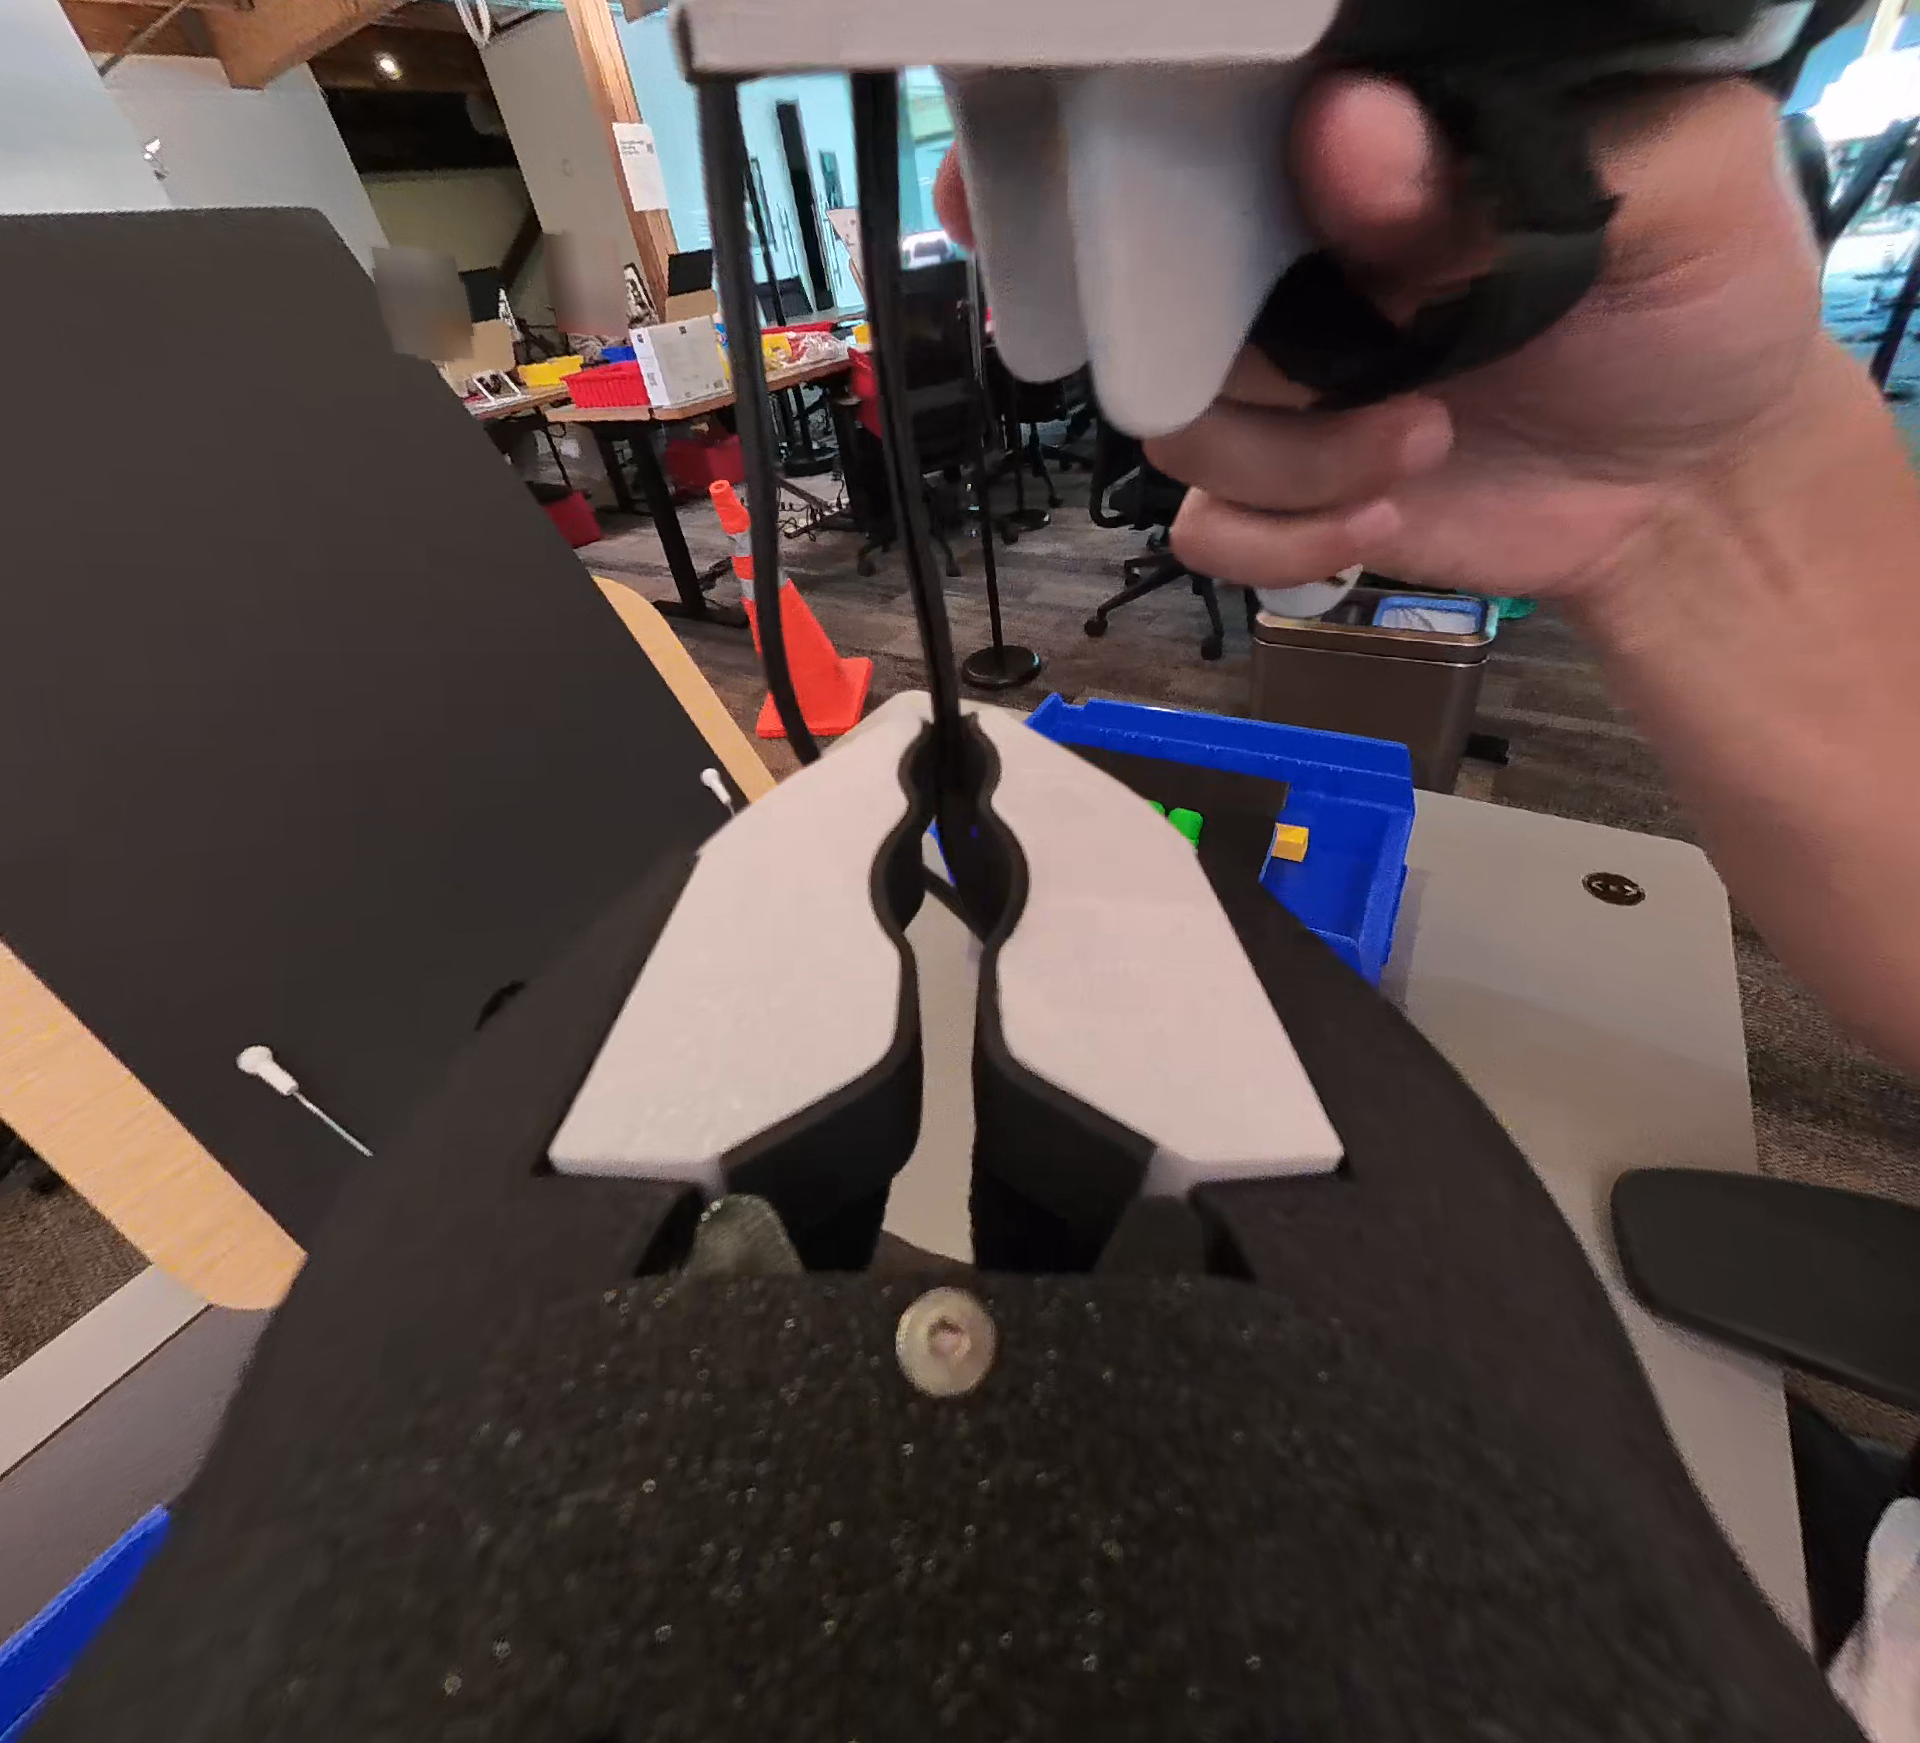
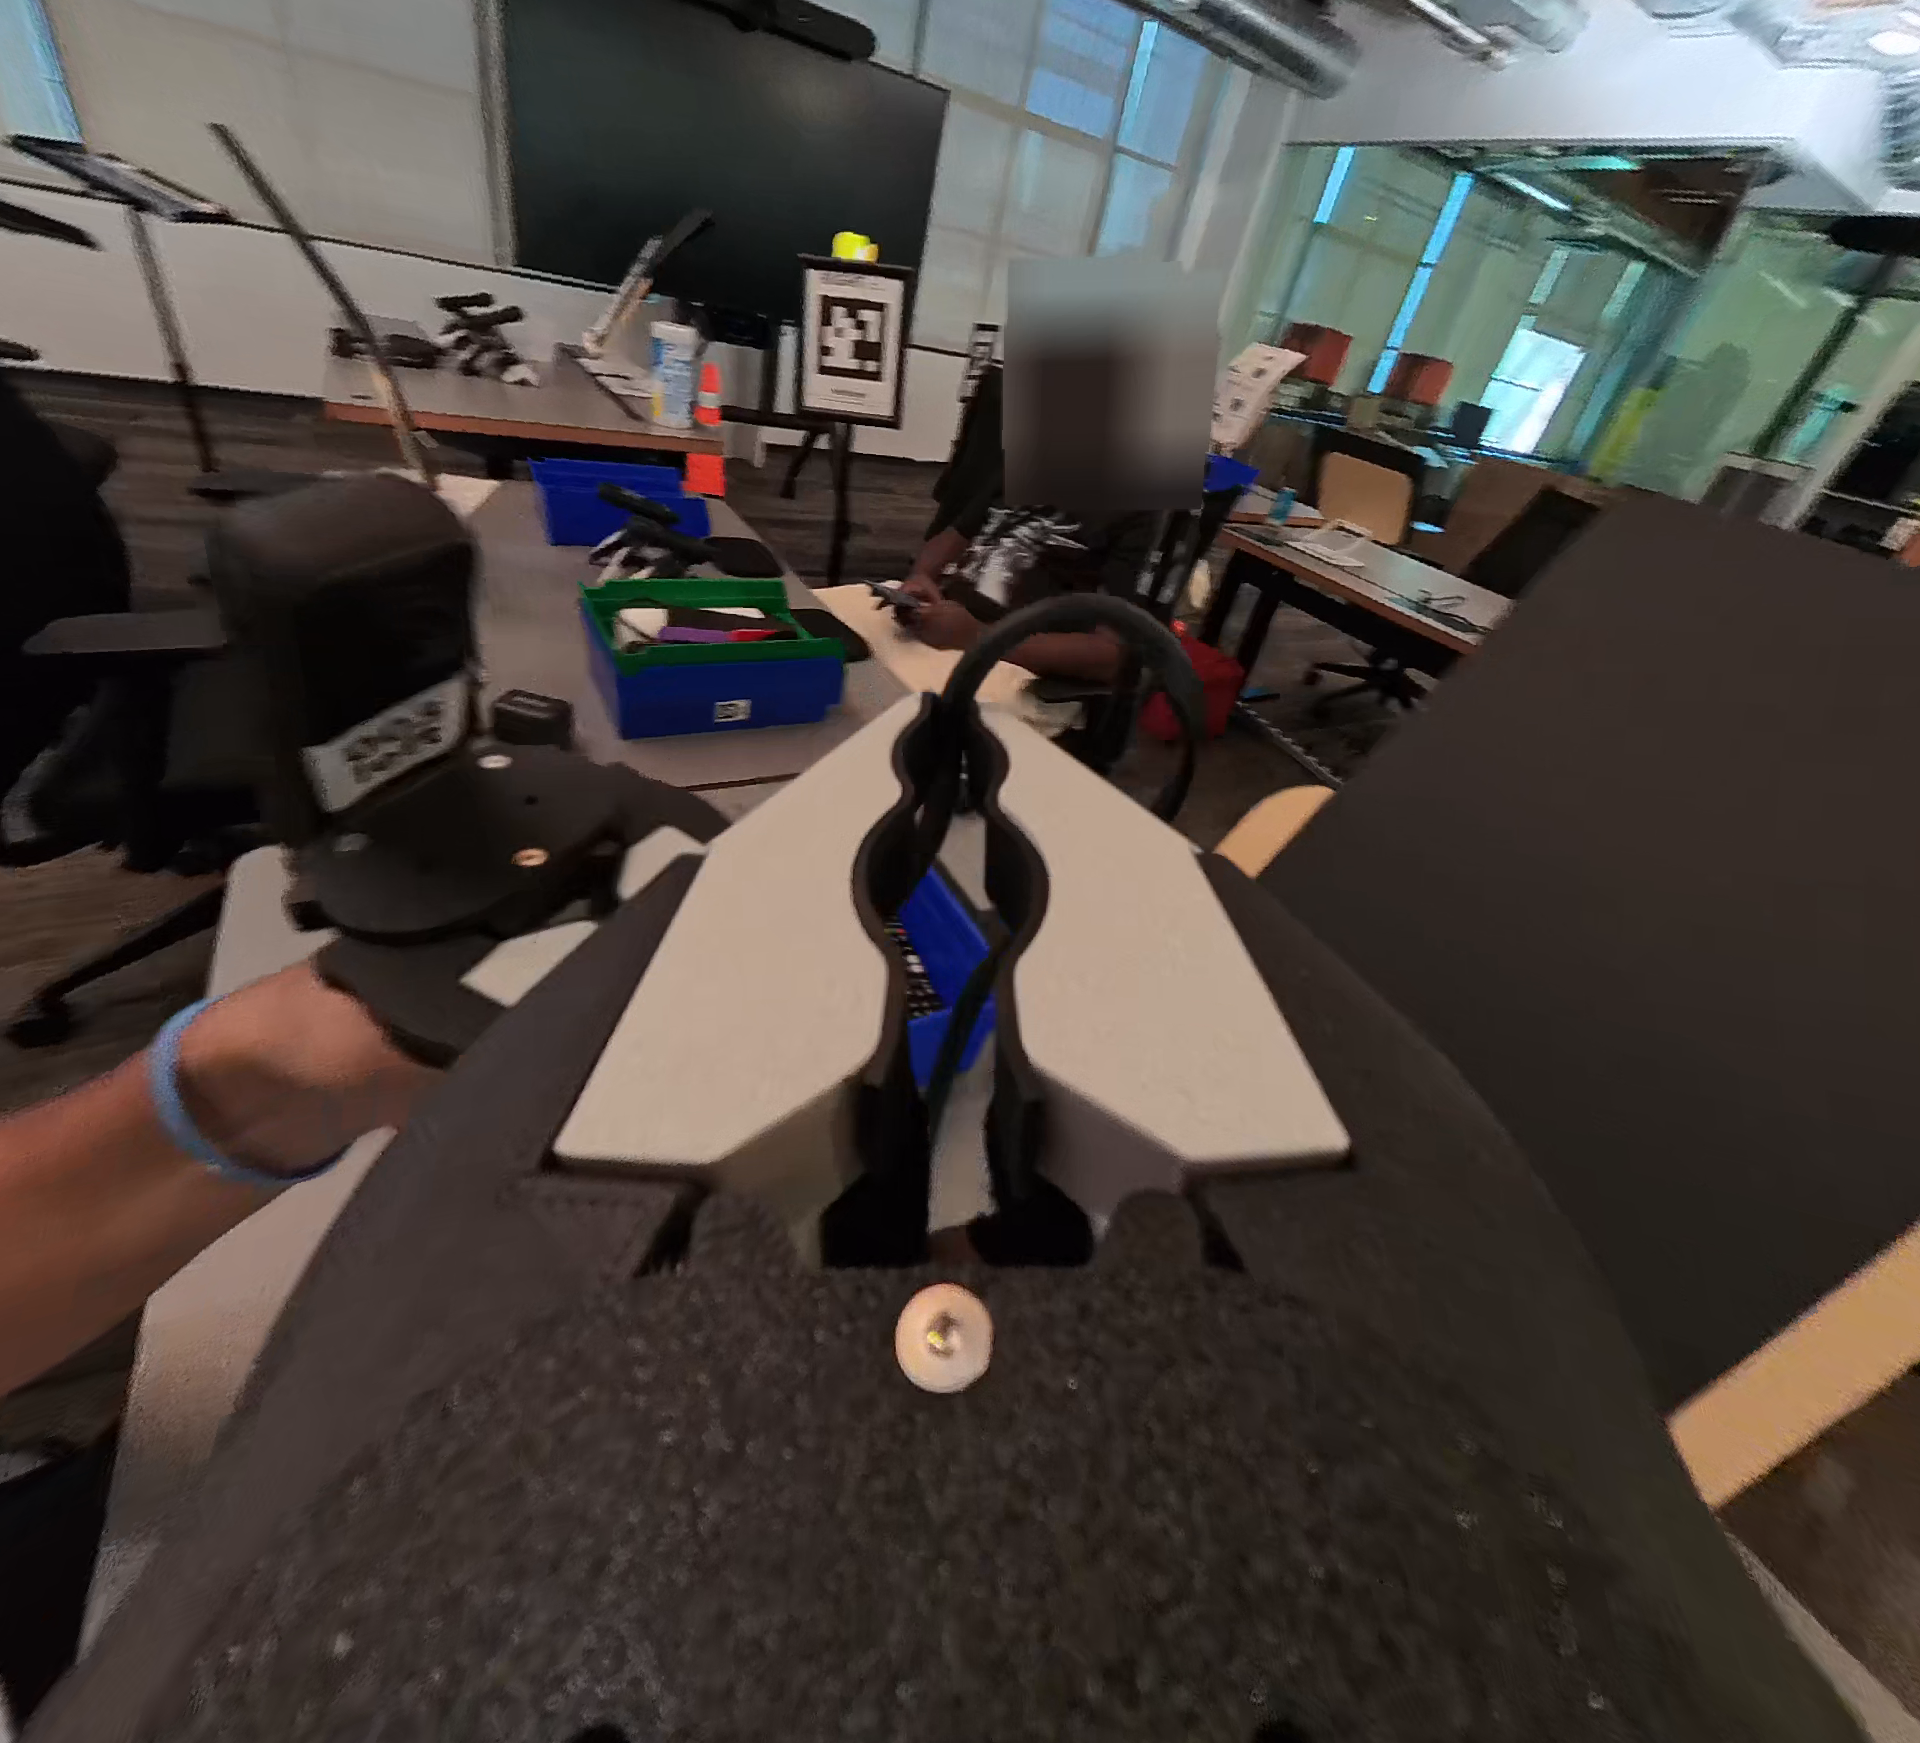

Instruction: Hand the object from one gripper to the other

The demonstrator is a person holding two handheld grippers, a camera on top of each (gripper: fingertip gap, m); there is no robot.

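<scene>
Gripping one black cord [image 1: 894, 405] — both left claw [image 1: 951, 758] and right claw [image 2: 951, 748] clamped; light, floppy, slippery — hold near the pinch.

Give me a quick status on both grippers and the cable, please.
Left gripper shut on black cable. Right gripper shut on the same cable, loop beyond its tips. Handover midway, both holding; nothing in the way.

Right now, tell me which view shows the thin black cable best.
Left wrist view: the thin black cable runs long from the left gripper up to the other gripper. Right wrist view shows only a short loop past the right gripper.
</scene>
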